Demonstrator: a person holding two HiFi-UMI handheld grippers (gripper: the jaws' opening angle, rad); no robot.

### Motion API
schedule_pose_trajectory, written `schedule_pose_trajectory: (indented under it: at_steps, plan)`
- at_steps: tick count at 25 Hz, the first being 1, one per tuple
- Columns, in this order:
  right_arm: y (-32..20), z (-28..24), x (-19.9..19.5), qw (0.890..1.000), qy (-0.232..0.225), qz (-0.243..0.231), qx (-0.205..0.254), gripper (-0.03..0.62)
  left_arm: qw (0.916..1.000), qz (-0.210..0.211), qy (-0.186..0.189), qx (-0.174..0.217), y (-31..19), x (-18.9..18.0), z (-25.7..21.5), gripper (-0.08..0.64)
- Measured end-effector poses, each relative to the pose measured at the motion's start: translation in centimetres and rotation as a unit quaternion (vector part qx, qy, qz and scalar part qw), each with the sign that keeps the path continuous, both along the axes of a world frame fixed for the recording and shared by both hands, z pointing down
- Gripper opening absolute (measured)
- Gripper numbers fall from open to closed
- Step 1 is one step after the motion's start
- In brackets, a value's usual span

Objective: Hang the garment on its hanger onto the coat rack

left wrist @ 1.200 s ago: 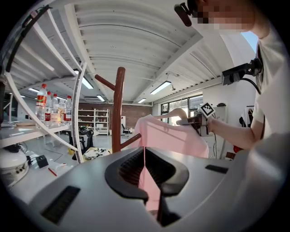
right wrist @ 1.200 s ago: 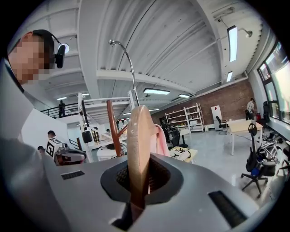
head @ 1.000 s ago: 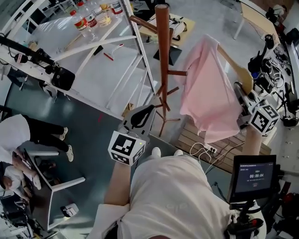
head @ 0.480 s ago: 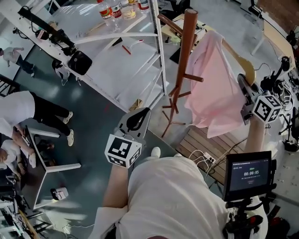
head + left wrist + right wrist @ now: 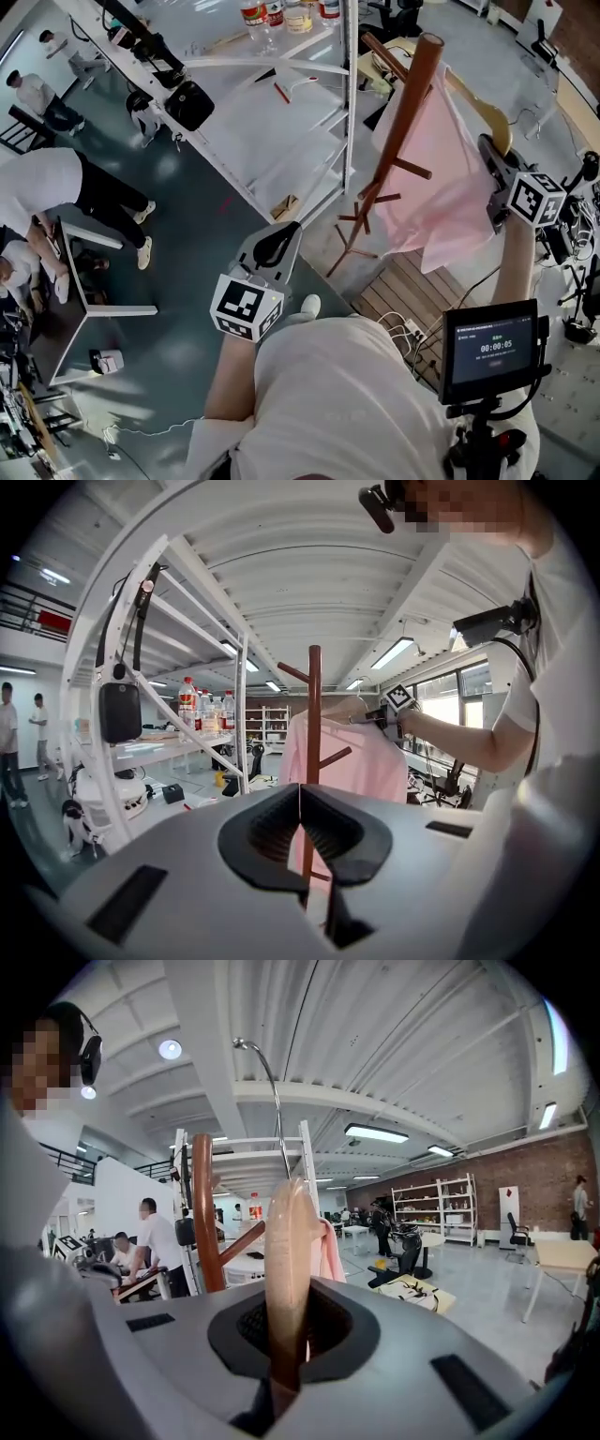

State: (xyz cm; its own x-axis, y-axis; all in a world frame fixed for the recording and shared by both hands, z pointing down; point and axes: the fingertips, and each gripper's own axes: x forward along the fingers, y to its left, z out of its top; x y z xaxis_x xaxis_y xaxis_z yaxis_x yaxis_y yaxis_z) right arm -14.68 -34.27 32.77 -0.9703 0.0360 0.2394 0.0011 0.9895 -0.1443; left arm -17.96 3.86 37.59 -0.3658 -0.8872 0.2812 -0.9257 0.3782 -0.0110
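The brown wooden coat rack (image 5: 411,108) stands upright with short pegs along its pole. A pink garment (image 5: 445,183) hangs on a wooden hanger (image 5: 494,129) right beside the pole. My right gripper (image 5: 495,178) is shut on the hanger's end. In the right gripper view the hanger (image 5: 287,1260) sits between the jaws, its metal hook (image 5: 269,1082) curving up to the right of the rack pole (image 5: 205,1213). My left gripper (image 5: 284,234) is shut on nothing, low and left of the rack. In its view the rack (image 5: 313,714) and garment (image 5: 366,761) lie ahead.
A white metal frame table (image 5: 309,112) with bottles (image 5: 281,13) stands left of the rack, with a black device (image 5: 188,104) hung on its edge. People (image 5: 66,187) are at the far left. A timer screen (image 5: 494,349) and a wooden pallet (image 5: 412,286) are lower right.
The right gripper has carried the hanger and garment closer to the rack pole. The head view has swung left. The left gripper has stayed low and shut.
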Motion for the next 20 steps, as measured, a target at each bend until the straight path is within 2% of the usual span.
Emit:
schedule_pose_trajectory:
  at_steps: [15,20]
  plan:
    - [2.3,1.3,-6.4,0.998,0.035,-0.057,0.017,0.005,0.9989,-0.047,0.005,-0.001,3.0,1.3,0.3,0.008]
    - [3.3,3.7,-10.9,0.995,0.056,-0.079,0.025,0.005,0.9979,-0.063,0.014,-0.002,3.7,-1.7,1.3,0.008]
